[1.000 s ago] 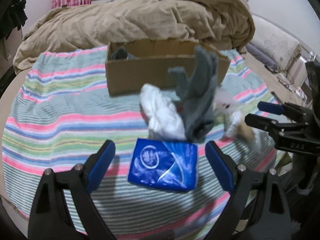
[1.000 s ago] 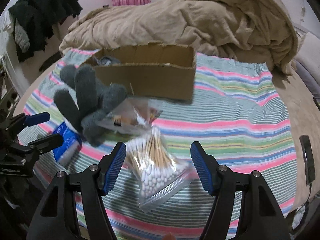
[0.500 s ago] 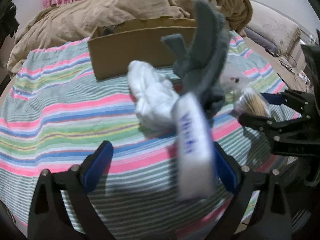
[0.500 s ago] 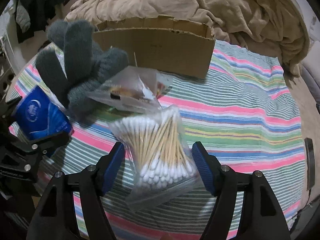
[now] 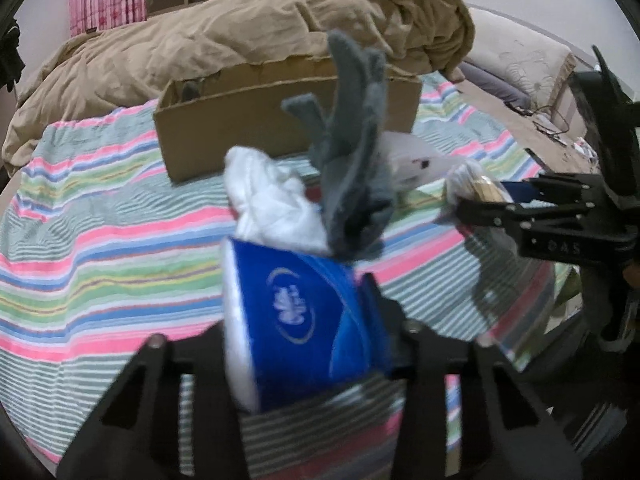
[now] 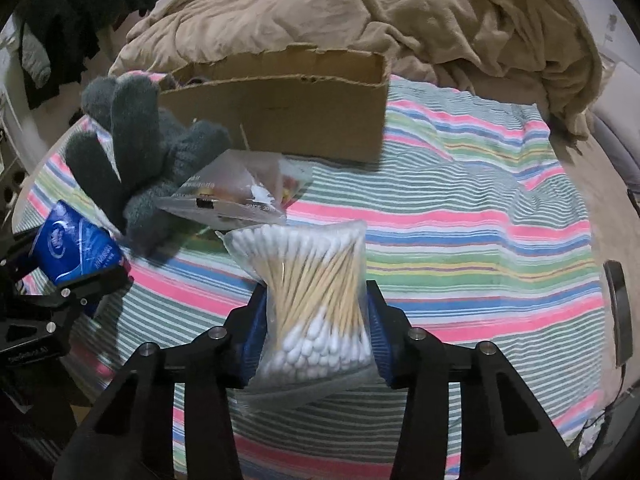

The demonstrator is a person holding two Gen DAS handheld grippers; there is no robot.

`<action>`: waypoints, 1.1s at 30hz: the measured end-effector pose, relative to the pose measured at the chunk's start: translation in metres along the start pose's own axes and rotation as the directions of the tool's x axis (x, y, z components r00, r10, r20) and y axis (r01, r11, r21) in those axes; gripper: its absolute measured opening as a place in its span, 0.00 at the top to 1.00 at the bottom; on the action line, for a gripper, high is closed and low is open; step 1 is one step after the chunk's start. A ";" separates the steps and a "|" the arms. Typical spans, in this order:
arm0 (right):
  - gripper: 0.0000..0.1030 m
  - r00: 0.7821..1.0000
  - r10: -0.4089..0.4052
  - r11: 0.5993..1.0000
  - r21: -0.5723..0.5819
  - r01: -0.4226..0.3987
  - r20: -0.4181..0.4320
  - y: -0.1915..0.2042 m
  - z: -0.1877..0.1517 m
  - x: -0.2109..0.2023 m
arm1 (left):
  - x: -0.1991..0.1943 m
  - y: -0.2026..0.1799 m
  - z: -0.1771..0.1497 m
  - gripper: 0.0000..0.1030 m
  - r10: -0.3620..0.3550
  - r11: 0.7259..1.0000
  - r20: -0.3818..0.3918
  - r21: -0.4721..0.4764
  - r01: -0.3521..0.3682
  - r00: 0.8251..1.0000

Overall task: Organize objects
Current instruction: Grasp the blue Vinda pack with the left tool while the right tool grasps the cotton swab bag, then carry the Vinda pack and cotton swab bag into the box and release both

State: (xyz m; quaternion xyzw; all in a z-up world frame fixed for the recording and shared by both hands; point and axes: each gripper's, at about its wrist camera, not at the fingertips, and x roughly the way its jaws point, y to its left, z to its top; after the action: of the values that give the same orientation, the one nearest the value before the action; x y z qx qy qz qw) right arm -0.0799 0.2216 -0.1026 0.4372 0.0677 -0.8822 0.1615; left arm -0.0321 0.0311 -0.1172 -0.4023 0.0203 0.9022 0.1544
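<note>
Bed [image 6: 460,208] w/ striped sheet fills most of both views; tan duvet [image 6: 360,12] heaped across the top. Cardboard box [image 6: 280,120] sits upper centre of the right wrist view, open top. Only a bit of dark stuff shows in its left end, rest of the inside hidden, so prob. little is packed yet.

Still loose on the sheet, in front of the box: grey glove [image 6: 136,160] left of centre, white cloth [image 5: 272,204] mid frame in the left wrist view, flat clear packet [image 6: 236,196] beside the glove.

In hand: left tongs [image 5: 304,332] closed on the blue tissue pack [image 5: 296,316], lifted off the sheet, bottom centre of that view. Right tongs [image 6: 312,312] clamped on the cotton swab bag [image 6: 312,292], also raised, bottom centre of its view.

Judgement: early-to-mid. Two items picked up but not in the box yet; at least three more left to collect after those go in.
</note>
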 end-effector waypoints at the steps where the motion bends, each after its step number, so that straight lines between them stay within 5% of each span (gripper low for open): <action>1: 0.55 1.000 0.003 1.000 0.001 -0.003 0.002 0.000 0.000 -0.002 | -0.001 -0.001 0.000 0.71 -0.007 1.000 0.003 0.003 0.007 1.000; 10: 0.58 0.998 -0.001 1.000 -0.001 0.001 0.061 -0.001 0.004 -0.022 | -0.024 -0.013 0.002 0.89 -0.045 0.999 0.061 0.026 0.044 0.997; 19: 0.58 0.994 -0.011 0.999 0.038 0.007 0.109 -0.010 0.010 -0.037 | -0.040 -0.015 0.008 0.90 -0.064 0.998 0.102 0.021 0.062 0.993; 33: 0.58 0.963 0.011 0.996 0.080 -0.034 0.270 -0.007 0.049 -0.087 | -0.094 0.000 0.055 0.90 -0.064 0.996 0.280 -0.035 0.077 0.958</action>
State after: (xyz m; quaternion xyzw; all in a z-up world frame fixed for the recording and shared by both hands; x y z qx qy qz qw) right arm -0.0701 0.2349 -0.0041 0.3206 0.0032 -0.9335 0.1609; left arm -0.0126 0.0156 -0.0111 -0.2754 -0.0366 0.9439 0.1783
